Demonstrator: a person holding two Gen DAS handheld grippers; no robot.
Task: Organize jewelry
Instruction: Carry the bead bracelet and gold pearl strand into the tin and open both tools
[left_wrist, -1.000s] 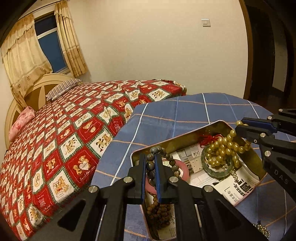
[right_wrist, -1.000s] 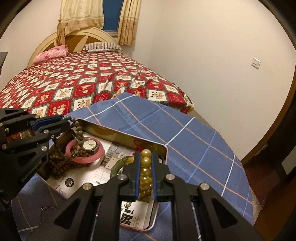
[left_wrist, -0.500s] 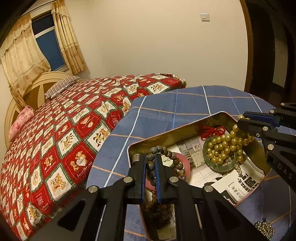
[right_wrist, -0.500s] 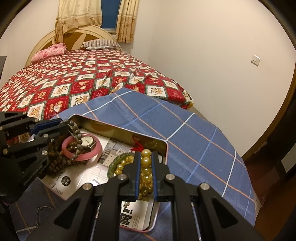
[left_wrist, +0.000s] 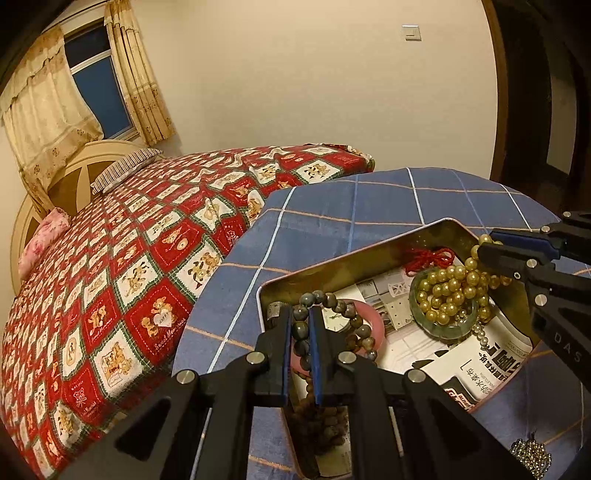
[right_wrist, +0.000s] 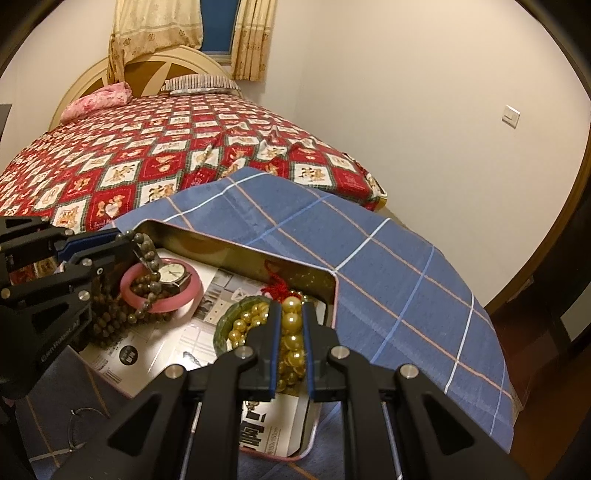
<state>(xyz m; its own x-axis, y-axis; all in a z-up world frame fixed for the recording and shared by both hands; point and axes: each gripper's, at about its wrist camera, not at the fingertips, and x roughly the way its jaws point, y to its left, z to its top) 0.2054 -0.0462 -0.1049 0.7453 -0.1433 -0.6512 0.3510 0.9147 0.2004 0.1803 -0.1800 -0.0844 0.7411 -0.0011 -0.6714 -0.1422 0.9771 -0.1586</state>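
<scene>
Over the tin's left end, the left gripper is clenched on a dark bead bracelet; the loop drapes across a pink bangle and a wristwatch already lying in the tin. A brown beaded strand is heaped just beside them, under the gripper. Judgement: lower until the hanging part rests on the paper lining, then part the fingers; letting go while raised risks beads rolling onto the watch face or over the rim.

Further right, a green bangle lies on the lining with much of a gold pearl necklace coiled inside it and a red cord behind. The right gripper is clamped on the necklace's upper beads, some strand hanging by the tin's right wall. Judgement: shift inward over the bangle before letting go, so the tail falls inside the tin rather than onto the blue plaid cloth. A rhinestone piece waits outside.
</scene>
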